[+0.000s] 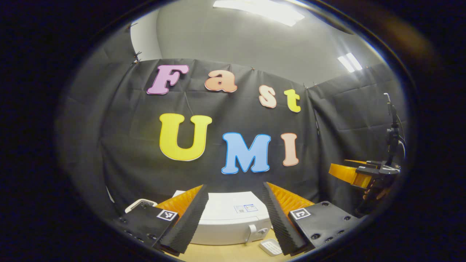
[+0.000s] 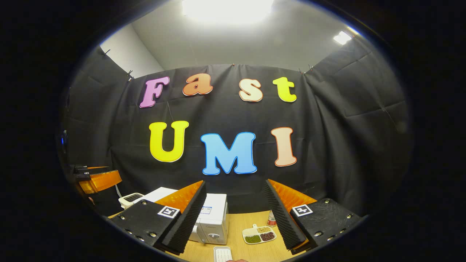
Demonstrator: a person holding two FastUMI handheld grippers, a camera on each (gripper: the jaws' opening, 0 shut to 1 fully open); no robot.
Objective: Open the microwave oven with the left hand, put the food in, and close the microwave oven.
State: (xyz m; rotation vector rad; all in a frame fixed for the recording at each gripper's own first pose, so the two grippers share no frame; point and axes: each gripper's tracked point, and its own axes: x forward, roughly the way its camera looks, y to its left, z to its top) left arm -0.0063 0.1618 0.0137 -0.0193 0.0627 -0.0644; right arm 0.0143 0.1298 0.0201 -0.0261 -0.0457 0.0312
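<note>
White ridged tray and small bottle near divided food plate on wooden table. White microwave oven, door closed, ahead between left gripper jaws, released; right gripper spread, empty.

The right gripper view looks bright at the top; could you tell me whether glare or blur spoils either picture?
Right gripper view: the ceiling light is blown out white, yet the microwave and food tray stay sharp. Left gripper view: the ceiling light glares less; fisheye bending curves the microwave.
</note>
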